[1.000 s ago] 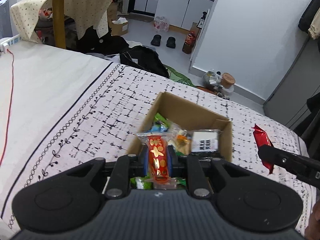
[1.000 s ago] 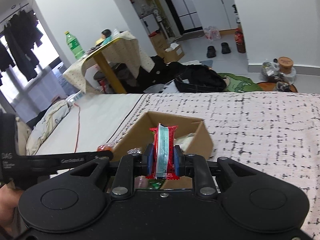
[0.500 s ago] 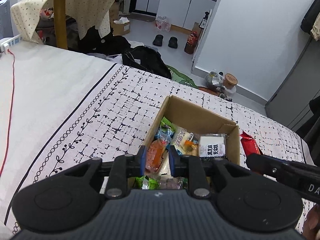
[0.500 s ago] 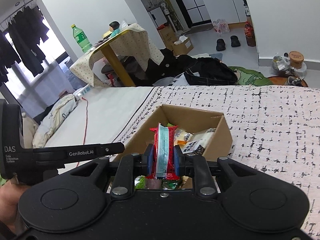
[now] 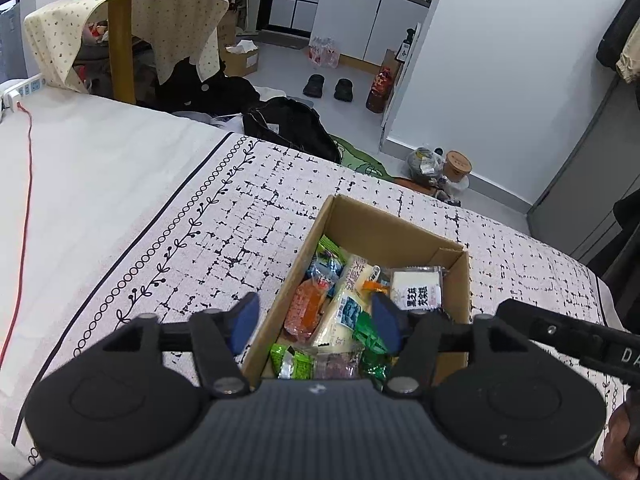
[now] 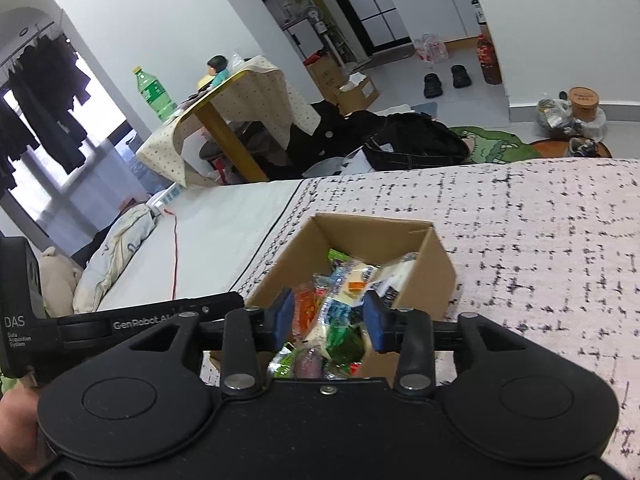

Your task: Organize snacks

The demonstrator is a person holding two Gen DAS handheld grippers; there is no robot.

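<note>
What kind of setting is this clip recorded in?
Most likely a small lived-in flat: a bed with a patterned cover holds the cardboard snack box, slippers sit on the floor, and kitchen cabinets stand beyond.

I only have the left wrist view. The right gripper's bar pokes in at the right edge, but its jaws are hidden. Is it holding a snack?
Observer: No. In the right wrist view the right gripper is opening above the cardboard box, with nothing pressed between its pads.
Reviewer: Anything on the bed that my view misses?
Observer: Yes, a crumpled pillow lies at the bed's far left, beside the red cable.
</note>
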